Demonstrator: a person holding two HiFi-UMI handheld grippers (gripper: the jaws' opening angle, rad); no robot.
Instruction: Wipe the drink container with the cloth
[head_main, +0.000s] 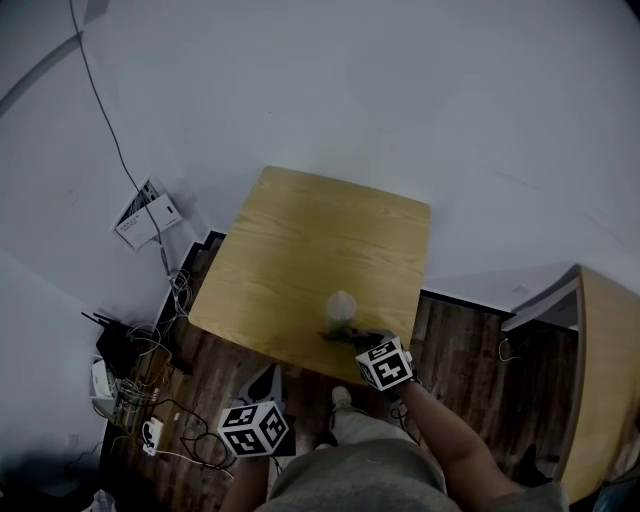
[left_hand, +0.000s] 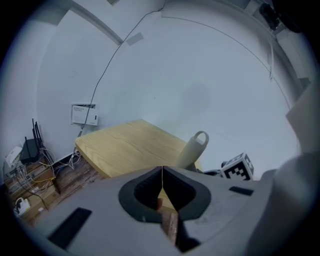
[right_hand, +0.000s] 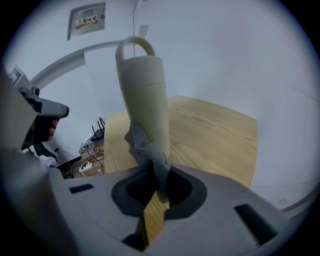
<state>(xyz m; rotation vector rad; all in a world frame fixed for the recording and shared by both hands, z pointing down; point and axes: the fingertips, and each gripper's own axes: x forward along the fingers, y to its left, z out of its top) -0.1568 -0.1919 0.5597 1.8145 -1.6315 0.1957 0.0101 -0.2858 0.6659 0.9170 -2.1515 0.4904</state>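
As it hangs nearest the person, the left gripper (left_hand: 162, 189) is entered first: jaws brought fully together, nothing between them, held low off the near edge of the table (head_main: 300, 250) and apart from the work.

Right gripper (right_hand: 159, 186): jaws closed on a fold of the cloth (right_hand: 148, 152), a grey knitted piece, soft and limp. It bunches upward from the jaws and lies against the lower body of the drink container (right_hand: 145, 95).

Drink container: tall, pale, smooth-sided bottle, standing at the near edge of the table just ahead of the right gripper, with a cap and loop handle on top. It looks rigid and rather slippery. Being narrow, tall and close to the edge, it would likely tip under a sideways push. The mid-body is the best place to steady it, or the loop on top. Capped and opaque, so its contents cannot be told.

Table: light wood top, otherwise bare.

Beyond: dark plank floor with a tangle of cables (head_main: 150, 385), and a small white wall box (head_main: 147, 213).
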